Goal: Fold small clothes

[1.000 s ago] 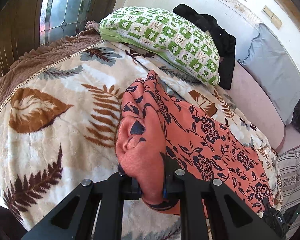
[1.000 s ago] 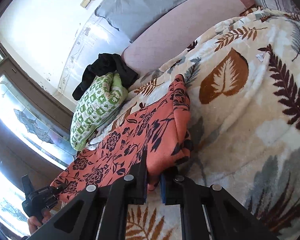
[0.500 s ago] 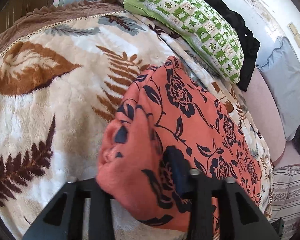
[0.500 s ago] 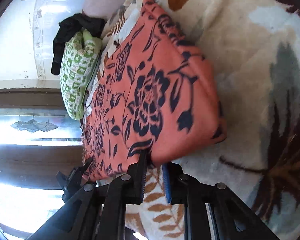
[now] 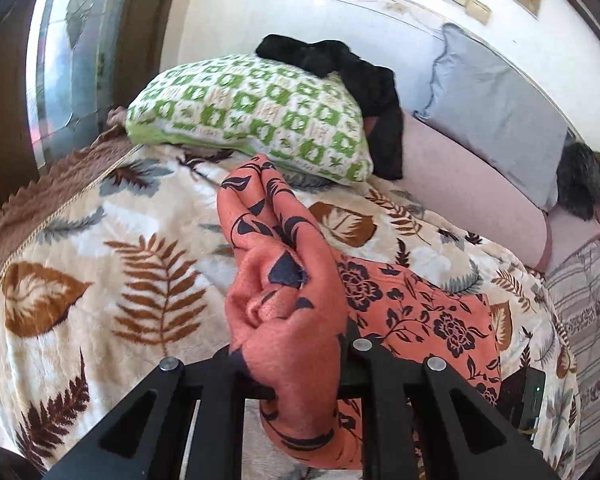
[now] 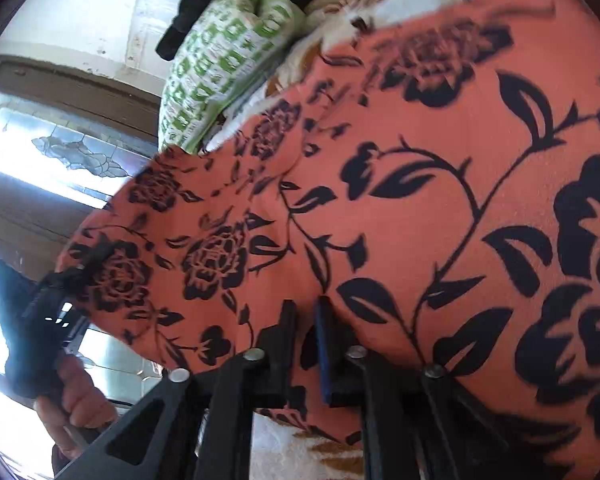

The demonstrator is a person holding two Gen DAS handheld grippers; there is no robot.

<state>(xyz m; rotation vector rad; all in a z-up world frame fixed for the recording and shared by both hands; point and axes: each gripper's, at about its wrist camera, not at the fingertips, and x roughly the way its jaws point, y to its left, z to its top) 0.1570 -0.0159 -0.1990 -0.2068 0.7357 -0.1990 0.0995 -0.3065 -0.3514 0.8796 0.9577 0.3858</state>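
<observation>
Mid-fold on the bed: the left tool [image 5: 296,372] pinches a bunched edge of the orange floral garment [image 5: 420,312], lifted in front of the green patterned pillow [image 5: 252,120]; the right tool [image 6: 304,332] clamps another edge. Next, likely, both edges must be carried across together and laid flat. Half a second ago the cloth hung slacker; the right camera now sits closer, fabric filling its view.

The left gripper [image 5: 296,376] is clamped on a thick bunch of cloth [image 5: 288,320], jaws held apart by the wad. The right gripper [image 6: 306,344] pinches the cloth edge, jaws nearly together. A bare hand [image 6: 74,404] grips the left gripper's handle, probably the person's left.
</observation>
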